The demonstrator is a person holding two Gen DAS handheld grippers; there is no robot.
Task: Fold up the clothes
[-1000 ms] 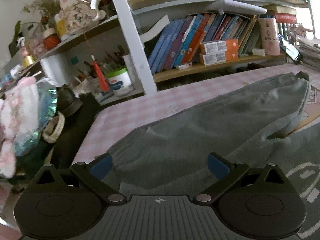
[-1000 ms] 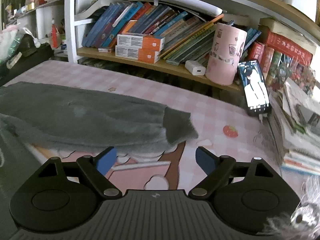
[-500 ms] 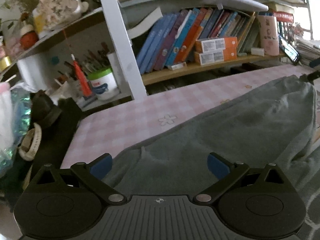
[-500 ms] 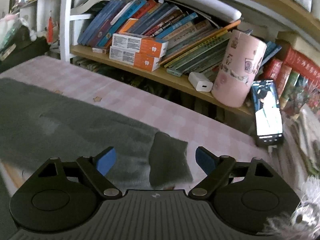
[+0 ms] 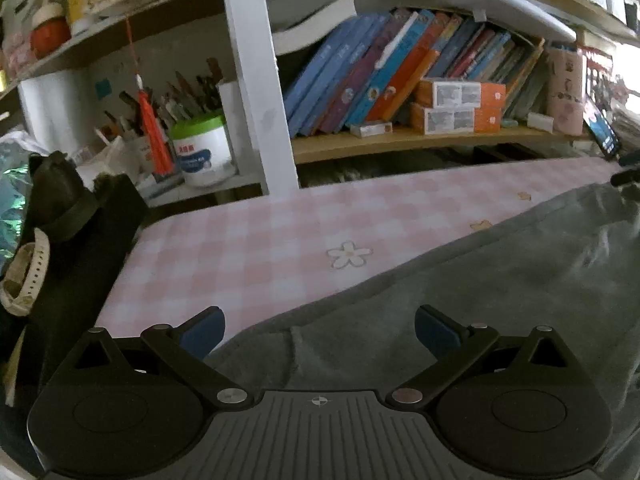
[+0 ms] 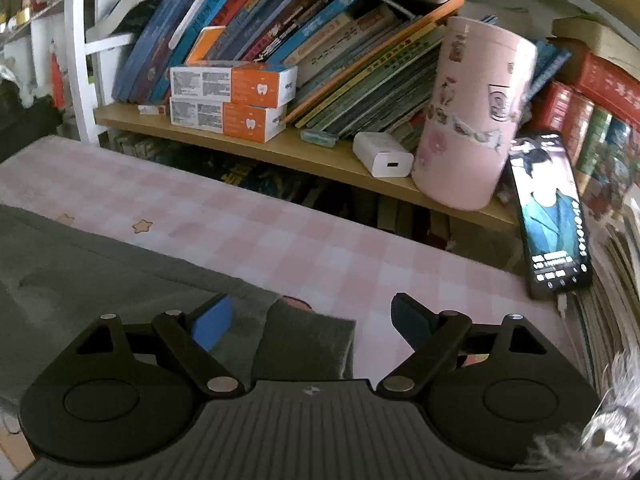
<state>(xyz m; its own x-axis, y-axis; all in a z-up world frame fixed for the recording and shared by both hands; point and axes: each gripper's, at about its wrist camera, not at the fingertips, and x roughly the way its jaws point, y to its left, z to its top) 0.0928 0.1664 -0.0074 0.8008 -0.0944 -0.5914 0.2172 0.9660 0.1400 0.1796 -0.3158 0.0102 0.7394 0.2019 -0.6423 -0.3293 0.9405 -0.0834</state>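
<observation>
Grey fleece trousers (image 5: 500, 280) lie spread on the pink checked table (image 5: 260, 240). My left gripper (image 5: 320, 330) is open, low over the trousers' near-left end, with its jaws on either side of the cloth edge. In the right wrist view the trouser leg (image 6: 80, 264) ends in a darker ribbed cuff (image 6: 304, 340). My right gripper (image 6: 312, 320) is open and empty, with the cuff lying between its jaws. A dark part at the far right of the left wrist view may be the right gripper; I cannot tell.
A bookshelf with books (image 6: 280, 40), orange boxes (image 6: 232, 100), a pink tube (image 6: 472, 120), a white charger (image 6: 384, 156) and a propped phone (image 6: 552, 216) runs along the table's far edge. A black bag (image 5: 72, 248) and a white jar (image 5: 204, 152) stand left.
Both grippers have moved forward and lower over the trousers. The cuff now lies between my right jaws, and the left cloth edge between my left jaws. Both stay open.
</observation>
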